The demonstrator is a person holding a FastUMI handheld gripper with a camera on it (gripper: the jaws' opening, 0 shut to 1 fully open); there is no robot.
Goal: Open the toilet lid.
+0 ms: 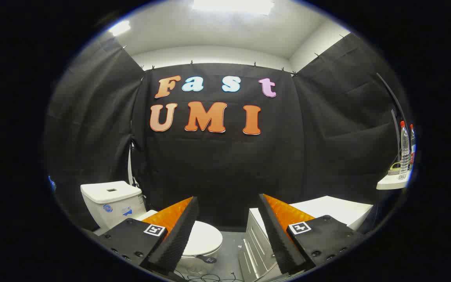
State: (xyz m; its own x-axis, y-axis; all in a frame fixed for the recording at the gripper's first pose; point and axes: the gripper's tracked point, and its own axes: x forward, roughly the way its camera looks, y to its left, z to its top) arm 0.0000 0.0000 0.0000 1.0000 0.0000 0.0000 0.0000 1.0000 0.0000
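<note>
A white toilet stands low on the left against the black cloth wall, its tank (110, 201) behind and its lid (204, 239) lying flat and closed over the bowl. My gripper (227, 211) hangs open above and short of it, with nothing between the fingers. The left finger (178, 231) covers part of the lid's near left side. The lid's rounded front shows just right of that finger, in the lower part of the gap.
A white cabinet (327, 213) with a grey ribbed side stands right of the toilet, partly behind the right finger. A small white shelf (392, 182) at far right carries clear bottles (404, 150). Cables lie on the grey floor (231, 260) below.
</note>
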